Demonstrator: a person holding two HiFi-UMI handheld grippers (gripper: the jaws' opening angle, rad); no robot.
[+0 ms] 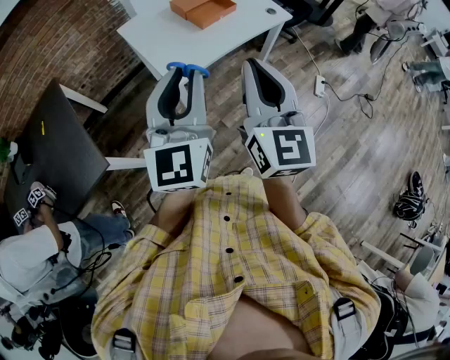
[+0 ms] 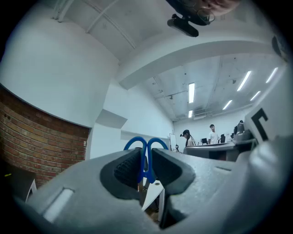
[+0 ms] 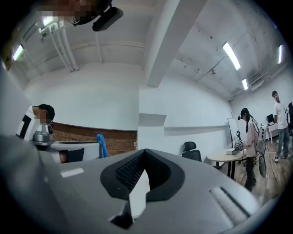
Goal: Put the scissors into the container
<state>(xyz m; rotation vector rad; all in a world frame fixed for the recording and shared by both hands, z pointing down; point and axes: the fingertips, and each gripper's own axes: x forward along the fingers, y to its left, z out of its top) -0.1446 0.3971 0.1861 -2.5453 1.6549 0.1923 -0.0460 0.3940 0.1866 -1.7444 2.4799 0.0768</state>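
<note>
Left gripper (image 2: 145, 157) clamps blue-handled scissors (image 2: 146, 162); right gripper (image 3: 144, 154) closed.

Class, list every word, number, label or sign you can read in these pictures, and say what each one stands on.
No readable words or numbers in any view.
Marker cube on the left hand-held gripper: a black-and-white square pattern, not lettering.
Marker cube on the right hand-held gripper: a pattern only, too.
Scissors and orange box: no print visible.
</note>
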